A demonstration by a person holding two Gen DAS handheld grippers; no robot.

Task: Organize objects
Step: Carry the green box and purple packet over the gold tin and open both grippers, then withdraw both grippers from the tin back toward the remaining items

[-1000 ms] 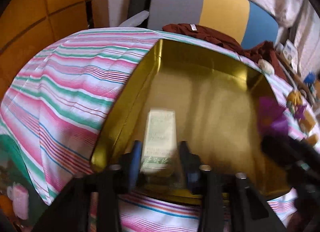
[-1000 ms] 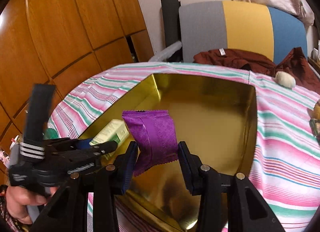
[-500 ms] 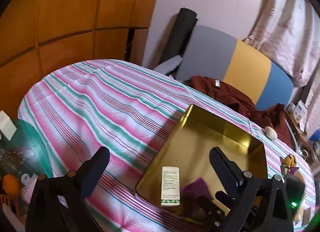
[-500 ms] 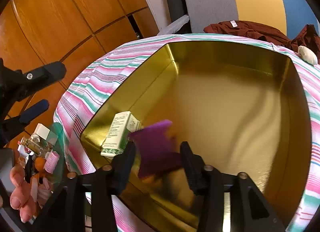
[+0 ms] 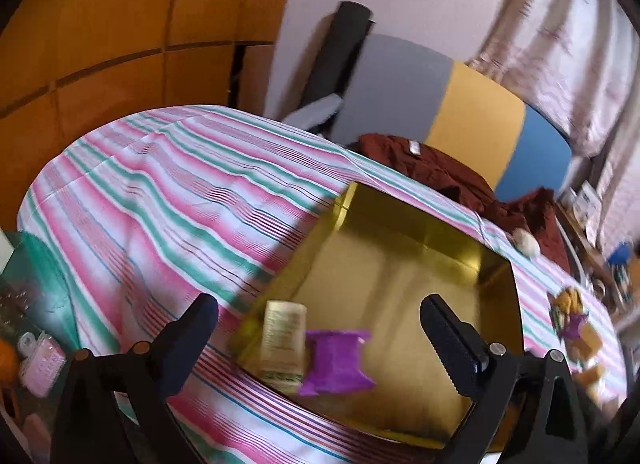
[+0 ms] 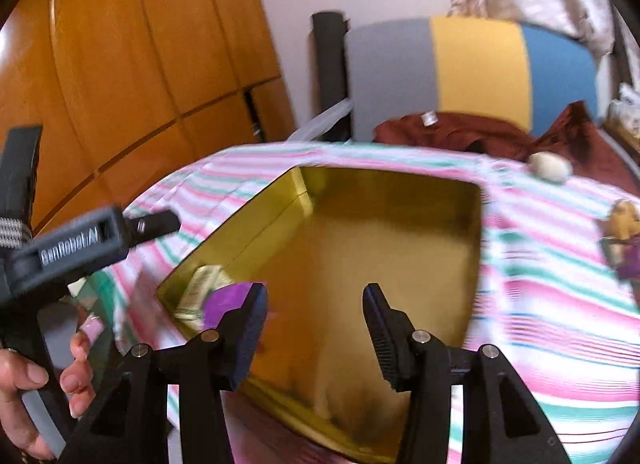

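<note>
Now packed side by side: white box [image 5: 283,344] and purple packet [image 5: 336,360] at gold tray's [image 5: 404,232] seven-o'clock corner; left gripper [image 5: 320,324] and right gripper [image 6: 316,304] agape, empty.

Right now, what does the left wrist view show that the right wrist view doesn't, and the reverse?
Only the left wrist view shows the open left tool head-on and the purple packet whole, lying beside the white-and-green box.

Only the right wrist view shows the open right tool, the person's left hand gripping the other tool's handle, and the packet partly hidden behind a finger.

Both show the gold tray on the striped cloth, the box inside it, the small pale object and the brown garment.
</note>
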